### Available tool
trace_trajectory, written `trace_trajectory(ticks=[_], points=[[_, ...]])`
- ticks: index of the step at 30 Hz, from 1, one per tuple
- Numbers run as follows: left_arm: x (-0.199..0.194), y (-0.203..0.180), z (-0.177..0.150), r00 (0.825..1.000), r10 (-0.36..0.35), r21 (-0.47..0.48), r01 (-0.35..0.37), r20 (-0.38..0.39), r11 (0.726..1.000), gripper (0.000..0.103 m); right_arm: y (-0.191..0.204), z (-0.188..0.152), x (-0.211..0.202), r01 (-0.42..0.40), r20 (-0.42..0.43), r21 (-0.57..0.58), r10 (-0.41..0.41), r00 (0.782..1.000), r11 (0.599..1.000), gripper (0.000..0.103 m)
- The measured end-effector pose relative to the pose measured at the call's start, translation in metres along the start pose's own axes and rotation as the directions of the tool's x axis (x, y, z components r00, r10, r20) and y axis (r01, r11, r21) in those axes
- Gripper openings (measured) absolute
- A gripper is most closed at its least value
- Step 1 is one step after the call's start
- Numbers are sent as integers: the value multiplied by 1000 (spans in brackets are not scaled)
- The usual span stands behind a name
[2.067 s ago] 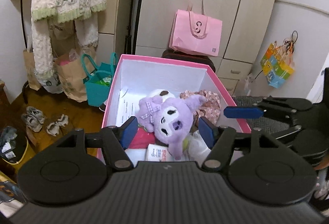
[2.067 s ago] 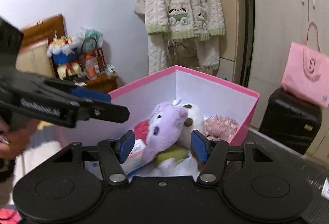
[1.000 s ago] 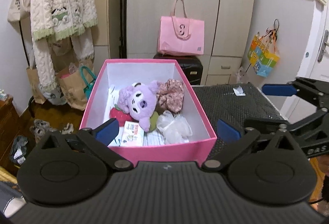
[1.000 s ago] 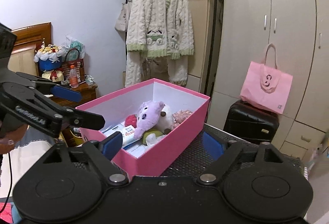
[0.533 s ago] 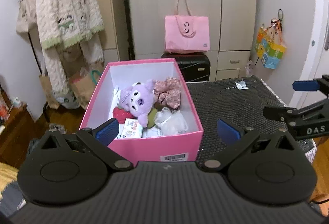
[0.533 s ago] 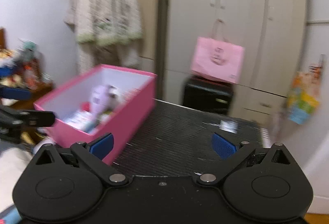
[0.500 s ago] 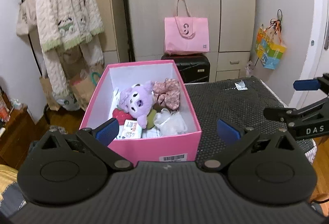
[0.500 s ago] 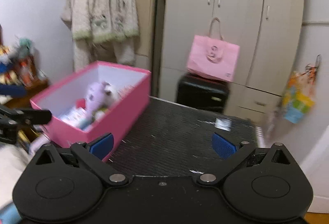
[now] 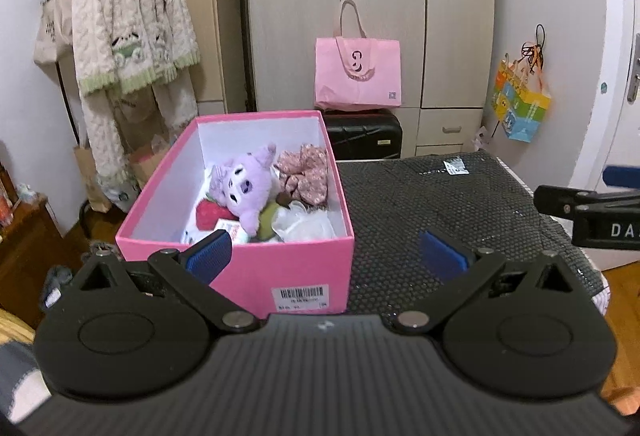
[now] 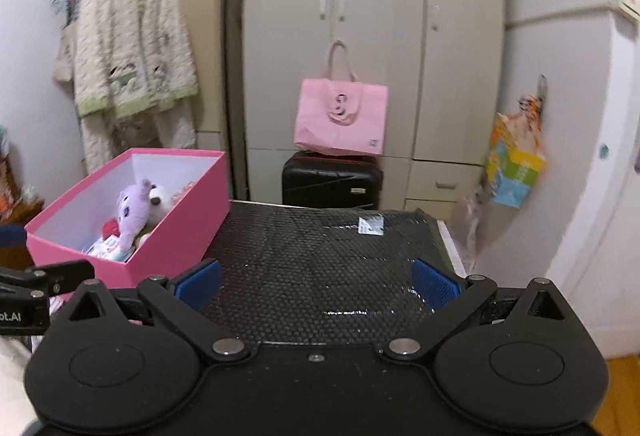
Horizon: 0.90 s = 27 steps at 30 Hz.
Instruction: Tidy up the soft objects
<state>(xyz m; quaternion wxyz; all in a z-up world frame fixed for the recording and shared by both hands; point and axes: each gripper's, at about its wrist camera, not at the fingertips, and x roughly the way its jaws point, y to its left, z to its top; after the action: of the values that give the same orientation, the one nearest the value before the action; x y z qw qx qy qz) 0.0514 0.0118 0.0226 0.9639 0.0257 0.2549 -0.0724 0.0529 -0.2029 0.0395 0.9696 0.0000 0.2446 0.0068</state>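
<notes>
While we look along the left gripper (image 9: 326,250), we see that the view has drawn back from the pink box (image 9: 280,272): two seconds ago its pads flanked the purple plush (image 9: 244,191) deep inside, and now the box's near wall stands clear in front of us. The plush lies in the box at about 11 o'clock from the fingertips, with the floral scrunchie (image 9: 306,171) at its 3 o'clock side, a red strawberry toy (image 9: 208,211) at its 7 o'clock, and a white mesh bundle (image 9: 306,224) at its 5 o'clock. We judge that the soft things are gathered and the sorting is near done or done. Our left tongs stand wide, with nothing between the pads, which hang in front of the box's near wall and the black mat (image 9: 432,203); whether they touch either we cannot tell. At 3 o'clock the other tool's fingers reach in from the edge.

Through the right wrist view, the camera has swung away from the box, which now sits at 10 o'clock, toward the bare mat. Only a small wrapper (image 10: 371,226) lies on it at 12 o'clock. The right gripper (image 10: 316,282) has just been opening and stands at its widest, empty, with only the mat seen beyond the gap. The pink bag (image 10: 340,119) rests on a black suitcase (image 10: 332,175) beyond.
</notes>
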Motion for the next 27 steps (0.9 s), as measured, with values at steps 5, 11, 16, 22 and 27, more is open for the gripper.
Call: trace_trajectory(ticks=[5,11,16,22,27], points=[[-2,1,-6,999,21,-10,-21,29,1000,103,3,-8,-2,106,28,4,-106,994,994,103],[-5,-2,-10,997,46,1,-46,57,999,103,5,-10,-7,131,38,-4,-131,991,991,103],[-10,-2,-14,995,69,-1,-69,72,998,103,12,-15,-15,117,39,-20,-116,992,993,103],[-14,0,-17,994,89,-13,-89,69,996,103,14,-17,-28,72,45,-10,-72,996,997,103],[-17,0,-18,992,109,-8,-109,70,994,103,14,-19,-42,-3,50,-1,3,999,1000,103]])
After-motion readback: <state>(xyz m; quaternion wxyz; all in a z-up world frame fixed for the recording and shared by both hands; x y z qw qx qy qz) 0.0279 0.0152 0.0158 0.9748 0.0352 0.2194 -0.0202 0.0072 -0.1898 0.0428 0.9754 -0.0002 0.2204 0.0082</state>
